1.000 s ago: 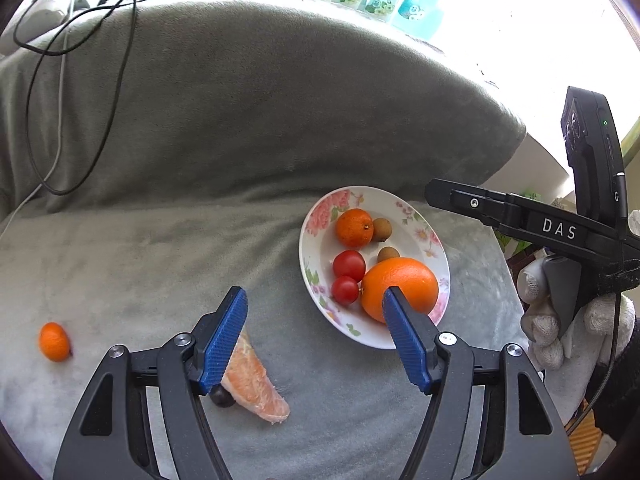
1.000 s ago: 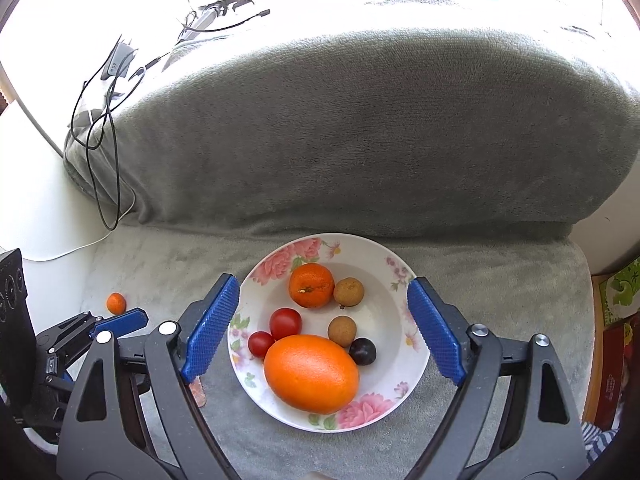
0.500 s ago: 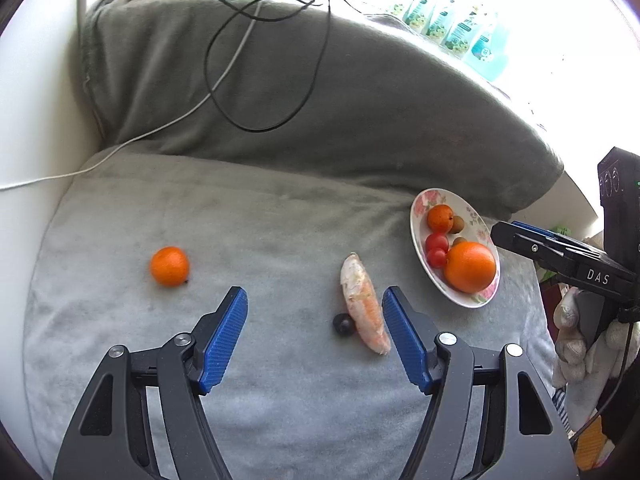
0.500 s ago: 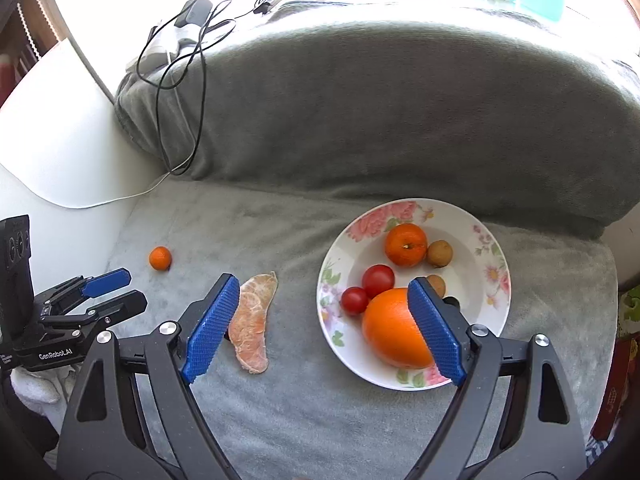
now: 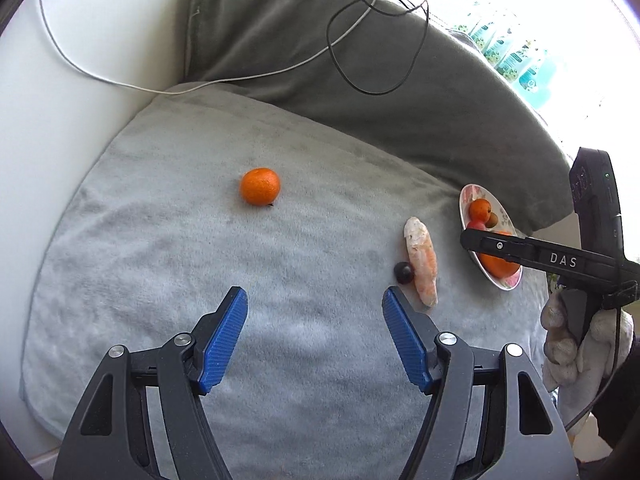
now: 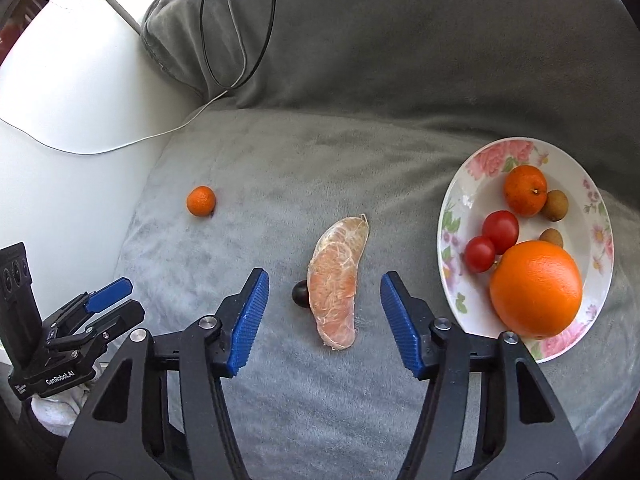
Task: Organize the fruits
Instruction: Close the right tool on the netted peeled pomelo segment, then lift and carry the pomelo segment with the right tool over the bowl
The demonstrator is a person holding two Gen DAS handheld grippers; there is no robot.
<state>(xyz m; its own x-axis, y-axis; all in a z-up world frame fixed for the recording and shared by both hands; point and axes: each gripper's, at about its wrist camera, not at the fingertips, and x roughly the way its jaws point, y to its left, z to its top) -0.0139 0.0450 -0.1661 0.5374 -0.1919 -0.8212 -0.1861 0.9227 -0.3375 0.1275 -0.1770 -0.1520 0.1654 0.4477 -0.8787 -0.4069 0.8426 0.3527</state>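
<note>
Now your right hand-held gripper (image 6: 324,316) was closing around the peeled orange piece (image 6: 338,280) on the gray blanket (image 6: 280,168), not yet pinching it, while your left hand-held gripper (image 5: 314,336) stayed spread and empty; next you needed to carry it to the plate (image 6: 452,216).

Both grippers were black frames with silver screws and ribbed blue fingers (image 6: 248,320). The right gripper (image 5: 492,246) bore white "DAS" lettering beside a white knitted glove (image 5: 576,344); the left gripper (image 6: 116,300) read "GenRobot.AI".
</note>
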